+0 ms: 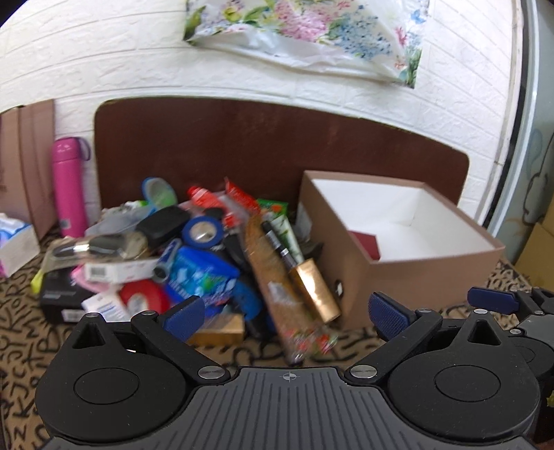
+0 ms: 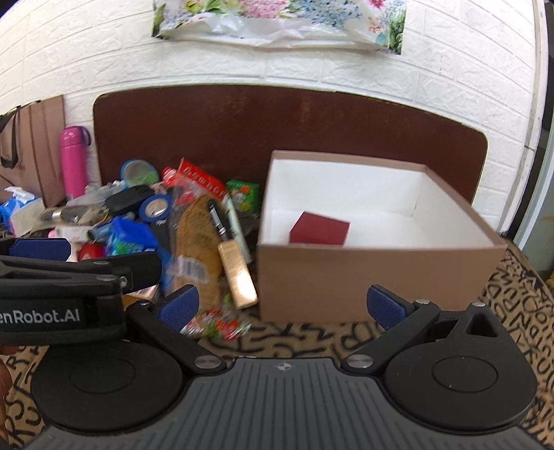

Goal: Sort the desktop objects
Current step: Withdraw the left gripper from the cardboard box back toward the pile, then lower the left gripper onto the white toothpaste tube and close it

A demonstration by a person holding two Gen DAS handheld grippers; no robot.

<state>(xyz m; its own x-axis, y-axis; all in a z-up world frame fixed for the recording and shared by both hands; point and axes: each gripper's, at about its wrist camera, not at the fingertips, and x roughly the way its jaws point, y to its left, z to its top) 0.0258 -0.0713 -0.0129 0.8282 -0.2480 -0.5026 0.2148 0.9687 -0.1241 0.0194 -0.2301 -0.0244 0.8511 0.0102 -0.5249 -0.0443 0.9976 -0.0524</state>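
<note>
Left gripper [image 1: 287, 316] and right gripper [image 2: 282, 308] both wide, empty; cluttered pile [image 1: 180, 256] at 11 o'clock, brown box [image 2: 374, 249] holding red box [image 2: 320, 230] at 1 o'clock; strap [image 2: 41, 316] reads "enRobot.AI".

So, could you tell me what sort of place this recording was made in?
Probably a home room, not a lab: a white brick-pattern wall with a floral plastic sheet stuck on it, a letter-print cloth over the table, and a pile of household clutter beside an open cardboard box.
</note>
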